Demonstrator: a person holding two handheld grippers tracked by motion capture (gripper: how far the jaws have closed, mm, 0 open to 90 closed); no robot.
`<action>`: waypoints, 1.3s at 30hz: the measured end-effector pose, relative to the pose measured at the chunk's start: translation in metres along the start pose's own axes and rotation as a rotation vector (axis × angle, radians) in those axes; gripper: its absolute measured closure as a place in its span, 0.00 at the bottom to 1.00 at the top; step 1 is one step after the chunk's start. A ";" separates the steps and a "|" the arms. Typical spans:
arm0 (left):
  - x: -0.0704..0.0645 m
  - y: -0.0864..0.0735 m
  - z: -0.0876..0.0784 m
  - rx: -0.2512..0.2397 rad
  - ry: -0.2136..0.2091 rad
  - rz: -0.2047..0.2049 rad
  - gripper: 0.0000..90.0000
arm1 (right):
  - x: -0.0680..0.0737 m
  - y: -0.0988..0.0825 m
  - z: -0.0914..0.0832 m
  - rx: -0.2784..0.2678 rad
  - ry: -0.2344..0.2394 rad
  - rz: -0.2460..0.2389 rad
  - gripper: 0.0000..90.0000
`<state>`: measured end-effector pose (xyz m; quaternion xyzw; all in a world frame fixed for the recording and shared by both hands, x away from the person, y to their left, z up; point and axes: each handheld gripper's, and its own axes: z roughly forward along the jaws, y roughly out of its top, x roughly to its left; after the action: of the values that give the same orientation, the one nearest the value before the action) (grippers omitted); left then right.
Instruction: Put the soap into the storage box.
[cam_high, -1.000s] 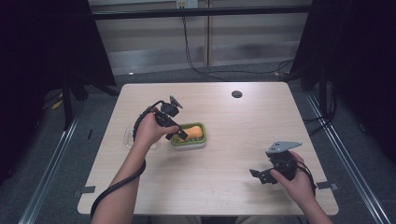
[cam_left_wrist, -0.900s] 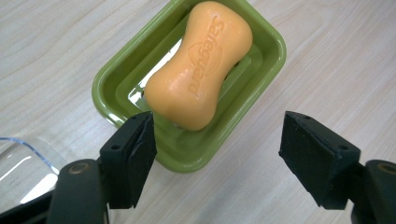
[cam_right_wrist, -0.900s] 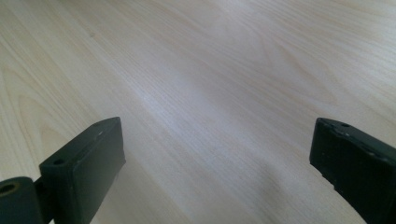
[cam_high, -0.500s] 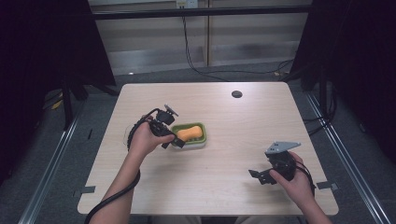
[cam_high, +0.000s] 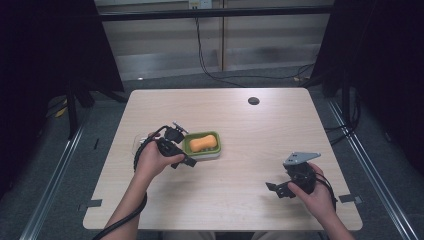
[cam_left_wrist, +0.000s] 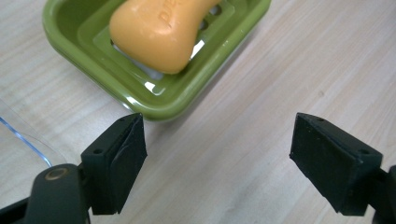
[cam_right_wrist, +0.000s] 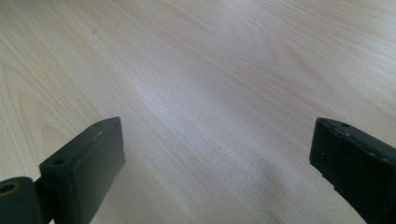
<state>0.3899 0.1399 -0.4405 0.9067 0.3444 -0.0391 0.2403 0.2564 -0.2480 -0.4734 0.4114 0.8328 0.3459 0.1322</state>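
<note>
My left gripper (cam_high: 181, 150) has backed off toward frame left, jaws wide and empty, leaving the orange soap (cam_high: 202, 143) in the green dish (cam_high: 214, 150) — placement looks done; right gripper (cam_high: 284, 187) idles wide.

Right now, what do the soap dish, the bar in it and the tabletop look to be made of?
Soap dish: likely glossy green plastic, with bright highlights on its moulded, slotted floor. Soap bar: orange, waxy matte surface with embossed lettering, so probably ordinary soap. Tabletop: pale wood grain with a smooth satin look, either laminate or veneer; which one is unclear.
</note>
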 end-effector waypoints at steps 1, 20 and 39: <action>0.000 -0.002 0.000 0.003 0.000 0.003 0.20 | 0.000 0.000 0.000 -0.002 -0.003 -0.008 0.03; -0.007 -0.033 0.006 -0.017 0.012 0.010 0.17 | 0.001 0.000 0.001 -0.001 -0.008 -0.010 0.03; -0.002 -0.045 0.000 -0.078 0.051 0.027 0.15 | -0.001 -0.002 0.001 0.001 -0.005 -0.002 0.03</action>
<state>0.3596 0.1676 -0.4579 0.9020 0.3394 0.0008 0.2669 0.2566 -0.2493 -0.4750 0.4116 0.8331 0.3441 0.1344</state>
